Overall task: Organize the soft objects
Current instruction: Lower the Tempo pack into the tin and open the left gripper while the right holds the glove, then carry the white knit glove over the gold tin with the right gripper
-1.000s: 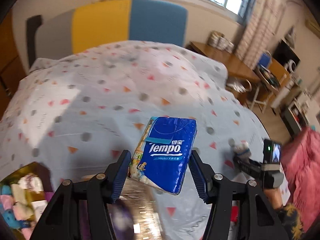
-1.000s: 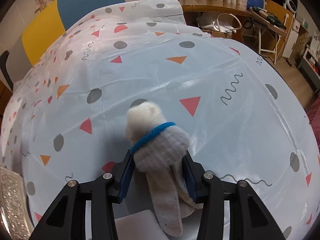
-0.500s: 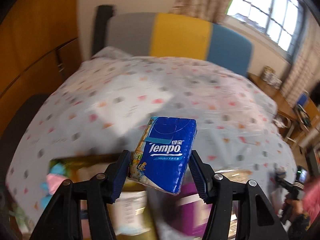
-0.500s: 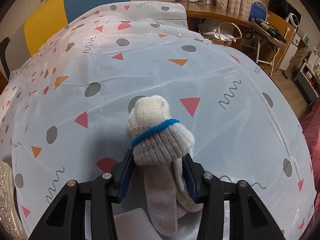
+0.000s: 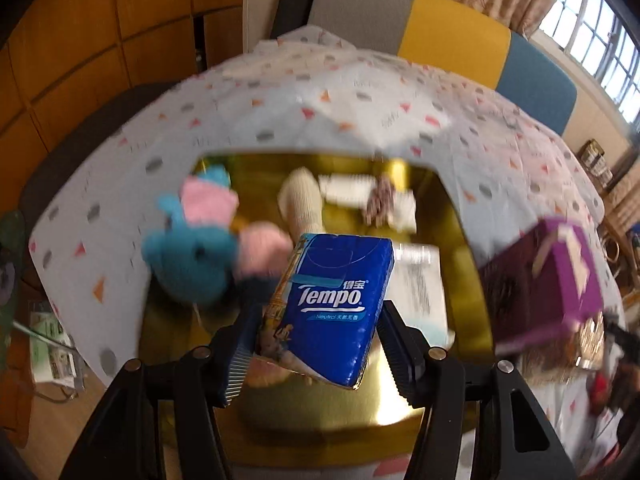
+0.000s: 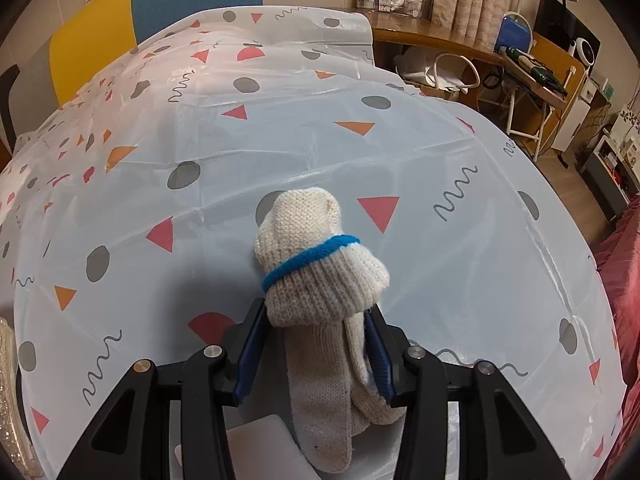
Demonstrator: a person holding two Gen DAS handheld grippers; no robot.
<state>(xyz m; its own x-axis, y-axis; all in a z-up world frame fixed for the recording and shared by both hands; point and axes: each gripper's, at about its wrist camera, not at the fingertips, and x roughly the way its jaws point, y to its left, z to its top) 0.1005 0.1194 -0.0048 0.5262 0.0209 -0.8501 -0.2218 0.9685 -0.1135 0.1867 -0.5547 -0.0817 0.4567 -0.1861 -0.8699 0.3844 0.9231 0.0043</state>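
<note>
Each gripper carries one soft item above the patterned tablecloth.

The left gripper (image 5: 318, 350) pinches a blue tissue pack (image 5: 330, 310) printed "Tempo", with Chinese characters above the name and "Neutral" beneath; the pack stands tilted between the two fingers, its upper half rising past their tips. Beyond the fingers lies a gold tray (image 5: 460, 220) holding a blue plush toy (image 5: 192, 264), a pink plush (image 5: 208, 204) and a cream knitted piece (image 5: 302, 204), all blurred. Right of the fingers sits a purple box (image 5: 556, 280). The right gripper (image 6: 316, 350) clamps a rolled white knitted glove (image 6: 320, 276) with a blue band; the roll sticks out past the fingertips, loose ends hanging below, over the tablecloth (image 6: 460, 264).
</note>
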